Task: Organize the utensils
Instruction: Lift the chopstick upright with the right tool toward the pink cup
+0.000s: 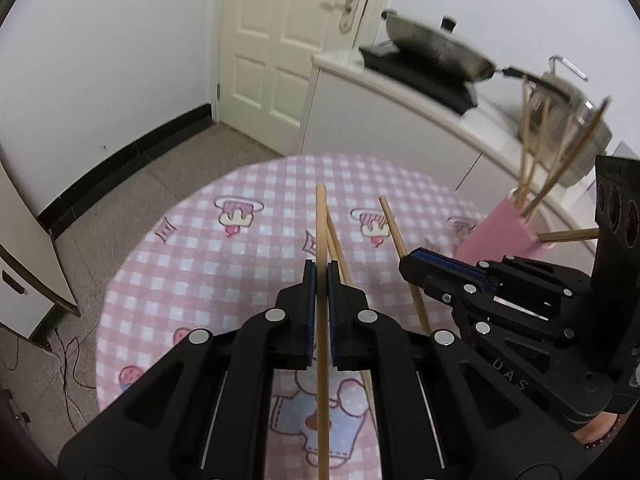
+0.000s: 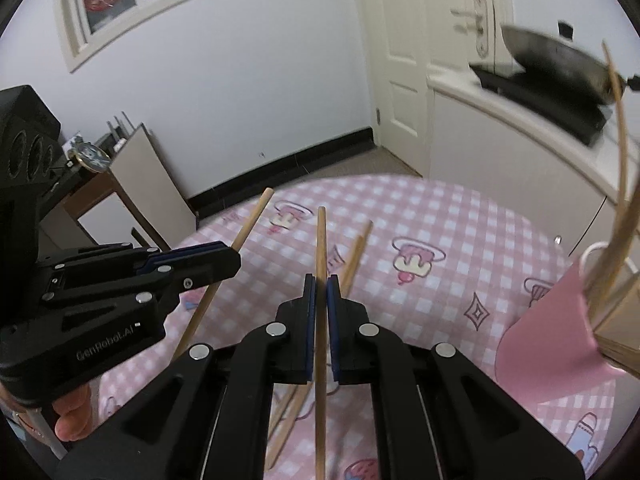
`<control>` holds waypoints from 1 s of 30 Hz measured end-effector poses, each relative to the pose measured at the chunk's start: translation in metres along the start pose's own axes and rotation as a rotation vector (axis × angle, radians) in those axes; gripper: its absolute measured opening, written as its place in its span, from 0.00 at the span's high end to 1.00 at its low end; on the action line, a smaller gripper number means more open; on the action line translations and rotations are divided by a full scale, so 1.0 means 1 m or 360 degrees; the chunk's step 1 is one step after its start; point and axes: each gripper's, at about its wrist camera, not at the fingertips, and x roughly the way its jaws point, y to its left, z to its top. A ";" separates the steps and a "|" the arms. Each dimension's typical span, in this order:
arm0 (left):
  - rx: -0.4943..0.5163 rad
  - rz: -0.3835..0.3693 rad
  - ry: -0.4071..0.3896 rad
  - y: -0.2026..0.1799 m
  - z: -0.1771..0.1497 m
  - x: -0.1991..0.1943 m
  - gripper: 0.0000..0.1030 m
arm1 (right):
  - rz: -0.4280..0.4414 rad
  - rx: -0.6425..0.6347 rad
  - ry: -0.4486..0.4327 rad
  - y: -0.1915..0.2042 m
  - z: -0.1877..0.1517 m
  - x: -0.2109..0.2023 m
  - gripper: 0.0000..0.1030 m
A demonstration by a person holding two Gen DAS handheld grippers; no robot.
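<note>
My left gripper point(image 1: 321, 268) is shut on a wooden chopstick point(image 1: 321, 220) that points straight ahead, lifted above the pink checked tablecloth point(image 1: 200, 280). To its right, my right gripper point(image 1: 416, 258) is shut on a second chopstick point(image 1: 394, 228). In the right wrist view, the right gripper point(image 2: 321, 280) clamps its chopstick point(image 2: 320, 240), and the left gripper point(image 2: 232, 256) holds its slanted one point(image 2: 248, 224). Loose chopsticks point(image 2: 356, 256) lie on the cloth under the grippers, one showing as a loose chopstick point(image 1: 335, 236). A pink holder point(image 1: 504, 232) point(image 2: 548, 340) with several chopsticks stands at the right.
Behind the table runs a white counter point(image 1: 400, 92) with a wok point(image 1: 432, 48) on a black stove and a metal pot point(image 1: 580, 120). A white door point(image 1: 288, 40) is at the back. A low cabinet point(image 2: 132, 200) stands left. A hand point(image 2: 72, 416) shows under the left gripper.
</note>
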 end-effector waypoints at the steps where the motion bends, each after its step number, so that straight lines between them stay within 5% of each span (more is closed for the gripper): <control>1: -0.0003 -0.0014 -0.0015 -0.001 0.000 -0.007 0.94 | 0.0005 -0.0010 -0.0024 0.003 0.000 -0.007 0.96; 17: -0.0002 -0.0074 -0.0177 -0.016 -0.013 -0.064 0.94 | 0.0041 -0.0103 -0.0195 0.023 -0.008 -0.070 0.96; 30: 0.0155 -0.0176 -0.0465 -0.070 -0.008 -0.134 0.94 | 0.0015 -0.0166 -0.0360 0.017 -0.009 -0.141 0.96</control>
